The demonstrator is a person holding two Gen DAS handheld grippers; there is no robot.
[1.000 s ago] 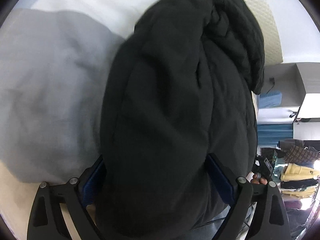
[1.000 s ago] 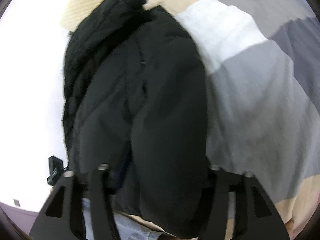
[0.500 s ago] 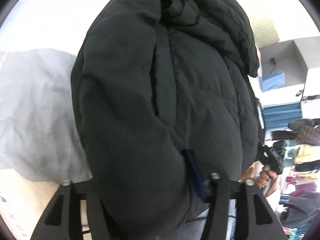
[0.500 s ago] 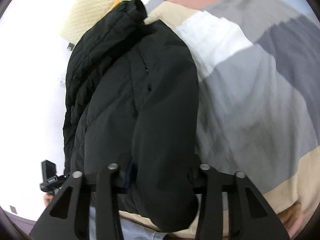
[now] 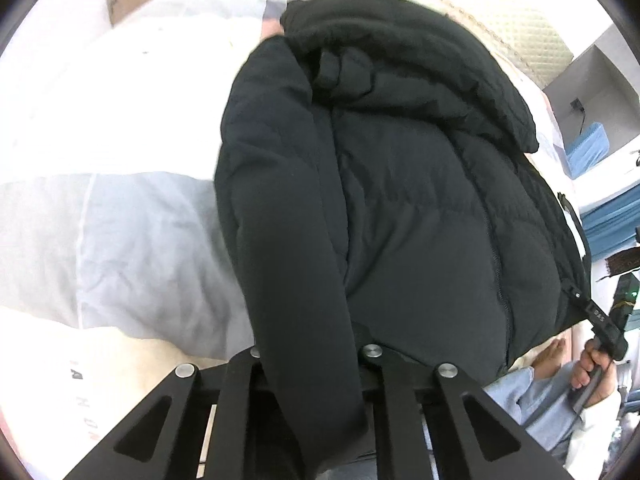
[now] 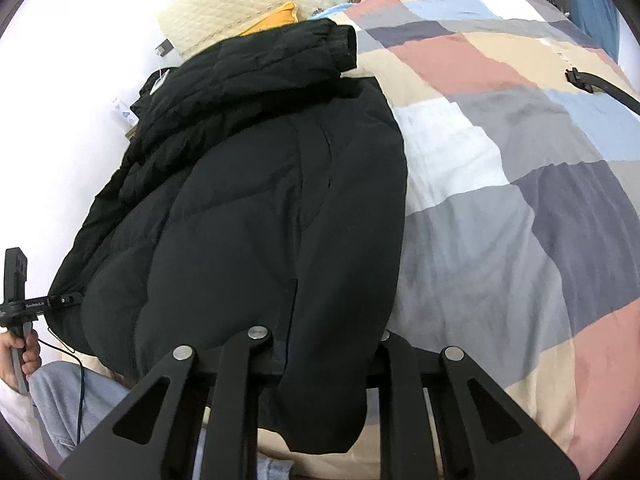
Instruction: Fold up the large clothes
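L gripper (image 5: 310, 364): jaws have just been closing, now narrow and clamped on a thick fold of the black puffer jacket (image 5: 400, 200). The fold runs down betw. the two finger links and hides the pads; fabric bulges out above and below the grip.

R gripper (image 6: 324, 344): same story, jaws just been closing, now pinched on another fold of the jacket (image 6: 248, 208) near its lower edge. Pads not visible, covered by cloth. A flap hangs down past the links.

Jacket: bunched and doubled over, bulk of it in front of both cams. It spreads away from the grippers twd the head end of the bed. Ribbed collar or cuff end lies at the far side, next to the pale quilted headboard (image 6: 240, 4). Zip line runs down the right part in L view (image 5: 498, 272). Whether the near edge is off the bed surface: cannot tell for sure, near part hangs from the jaws.

Bed: patchwork cover (image 6: 520, 160) w/ grey, white, pink, tan, blue blocks, to the right of the jacket in R view. In L view the cover shows as white and grey panels (image 5: 120, 240) left of the jacket. Orange cushion (image 6: 276, 20) at head end, just beside the jacket's far edge.

Person: hand on the R gripper's handle (image 5: 596, 372) seen at far right of L view; hand on the L handle (image 6: 20, 348) at far left of R view. Light blue trouser legs (image 6: 68, 400) just below the jacket.
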